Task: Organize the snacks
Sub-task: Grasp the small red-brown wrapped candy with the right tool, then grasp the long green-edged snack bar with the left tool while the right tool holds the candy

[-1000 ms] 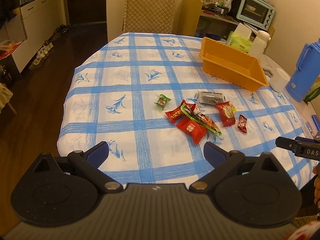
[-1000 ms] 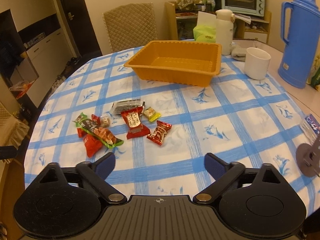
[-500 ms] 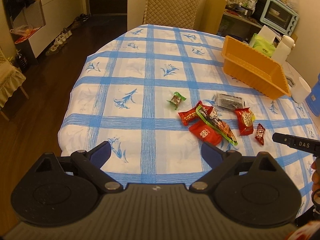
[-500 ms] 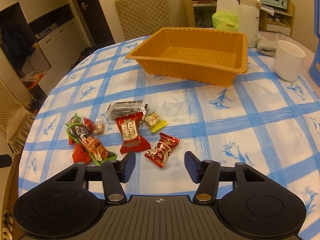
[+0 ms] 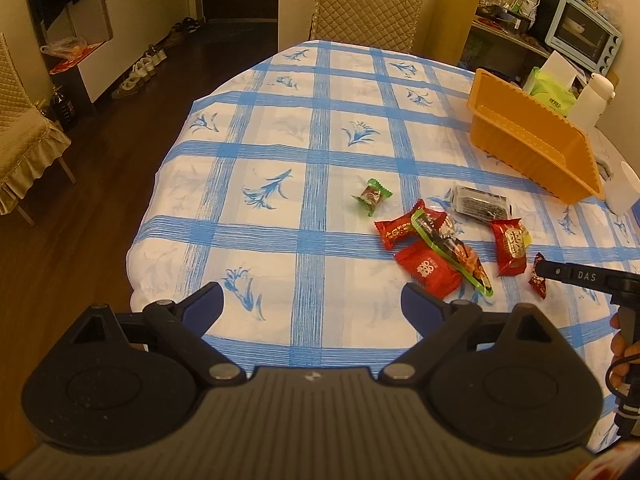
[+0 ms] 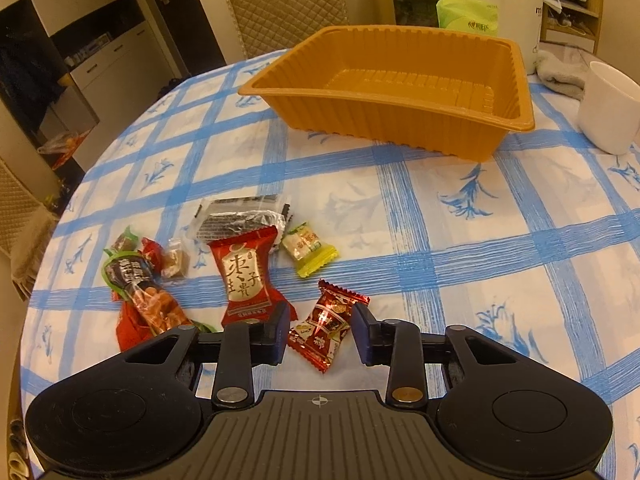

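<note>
Item: small dark-red candy [image 6: 329, 325], twist-wrapped, lying on the checked tablecloth [image 6: 460, 248] near the edge of the table closest to me, at the right-hand end of the scatter of snacks.

Position relative to my right claw [image 6: 320, 330]: directly between the fingers, slightly ahead of the knuckles. The jaws are closing on it now — the left pad looks at or almost on the wrapper's crimped end, the right pad still shows a sliver of cloth beside it, so I count it as not yet pinched.

Long axis: runs diagonally, from the near-left crimp up to the far-right crimp (roughly along my pointing line, tilted a little right). My fingers close across the body, not along it, which I judge the better bite.

Neighbours: tall red packet [image 6: 246, 276] just left of my left finger, close enough to be nudged; yellow-green sweet [image 6: 308, 249] farther in, apart from the candy.

Destination, as I judge it: orange tray [image 6: 404, 120], empty, well apart toward the far side of the table, straight ahead and a little right.

Left claw [image 5: 312, 306]: spread wide, nothing in it, hanging over the near edge left of the pile — the farther of the two from this candy. From its view my right claw's tip sits at the candy.
</note>
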